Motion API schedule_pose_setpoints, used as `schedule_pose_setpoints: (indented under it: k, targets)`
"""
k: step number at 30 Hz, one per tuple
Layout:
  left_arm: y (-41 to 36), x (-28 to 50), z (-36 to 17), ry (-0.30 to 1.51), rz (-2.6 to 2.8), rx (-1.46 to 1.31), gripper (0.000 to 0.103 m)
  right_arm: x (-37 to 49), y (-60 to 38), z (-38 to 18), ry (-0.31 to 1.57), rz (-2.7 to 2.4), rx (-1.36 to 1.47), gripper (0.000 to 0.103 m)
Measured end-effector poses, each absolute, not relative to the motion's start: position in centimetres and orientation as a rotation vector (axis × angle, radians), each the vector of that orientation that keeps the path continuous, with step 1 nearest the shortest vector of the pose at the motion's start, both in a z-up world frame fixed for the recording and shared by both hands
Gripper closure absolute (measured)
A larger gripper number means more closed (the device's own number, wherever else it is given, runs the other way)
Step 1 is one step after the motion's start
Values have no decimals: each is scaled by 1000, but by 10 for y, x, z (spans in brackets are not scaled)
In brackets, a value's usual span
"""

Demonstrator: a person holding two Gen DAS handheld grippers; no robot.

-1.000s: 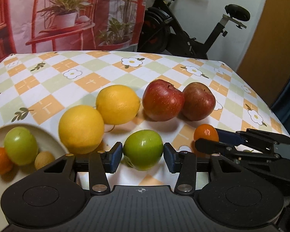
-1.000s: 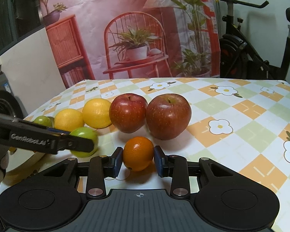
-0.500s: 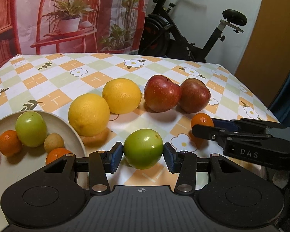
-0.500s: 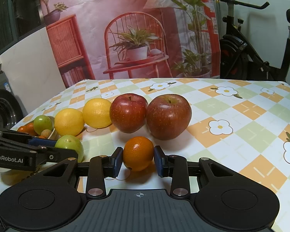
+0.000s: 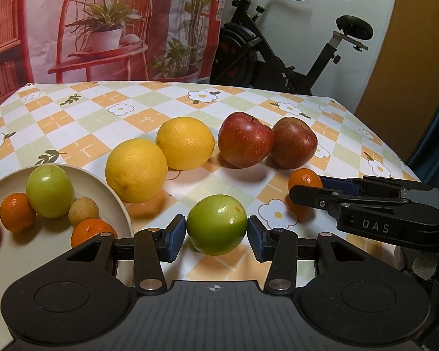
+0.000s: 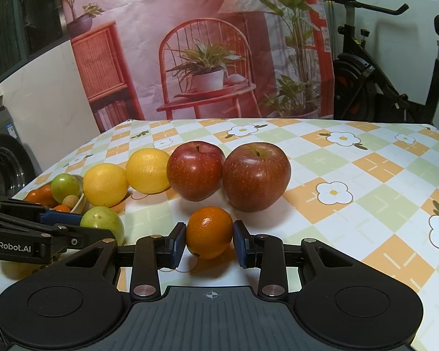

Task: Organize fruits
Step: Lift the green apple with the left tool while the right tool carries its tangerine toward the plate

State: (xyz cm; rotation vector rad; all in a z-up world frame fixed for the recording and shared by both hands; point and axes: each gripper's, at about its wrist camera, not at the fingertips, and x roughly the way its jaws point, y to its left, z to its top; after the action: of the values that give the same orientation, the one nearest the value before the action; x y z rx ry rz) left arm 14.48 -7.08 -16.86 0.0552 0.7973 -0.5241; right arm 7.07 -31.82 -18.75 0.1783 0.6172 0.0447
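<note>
the left gripper (image 5: 216, 235) is clamped on a green fruit (image 5: 216, 224), both blue pads against its sides, near the front of the bench (image 5: 149, 111) and just right of the plate (image 5: 114, 196). the right gripper (image 6: 209, 241) grips a small orange (image 6: 209, 232) in the same way, pads pressed to either side, in front of the two red apples.

behind them the bigger fruit sit in a row on the checked, flowered cloth: two lemons (image 5: 136, 169) (image 5: 185, 143) touching each other, then a red apple (image 5: 244, 139) and a darker apple (image 5: 294, 142), also touching (there is a narrow gap between the second lemon and the first apple).

the cream plate at the left edge carries another green fruit (image 5: 49, 191), a few small oranges (image 5: 17, 212) and a small tan fruit (image 5: 83, 211).

an exercise bike (image 5: 278, 55) stands beyond the bench, beside a printed backdrop (image 5: 108, 23) of a red chair and plants.
</note>
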Motion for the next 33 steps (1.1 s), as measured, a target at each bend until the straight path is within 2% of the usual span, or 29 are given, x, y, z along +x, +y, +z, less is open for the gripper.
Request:
schedule_pose_setpoints:
  k: [23, 33]
  targets:
    - [-28, 134, -147, 756, -473, 18, 54, 66, -314, -182, 599, 60, 150, 71]
    - [32, 136, -126, 768, -418, -16, 54, 79, -280, -159, 591, 165, 122, 71]
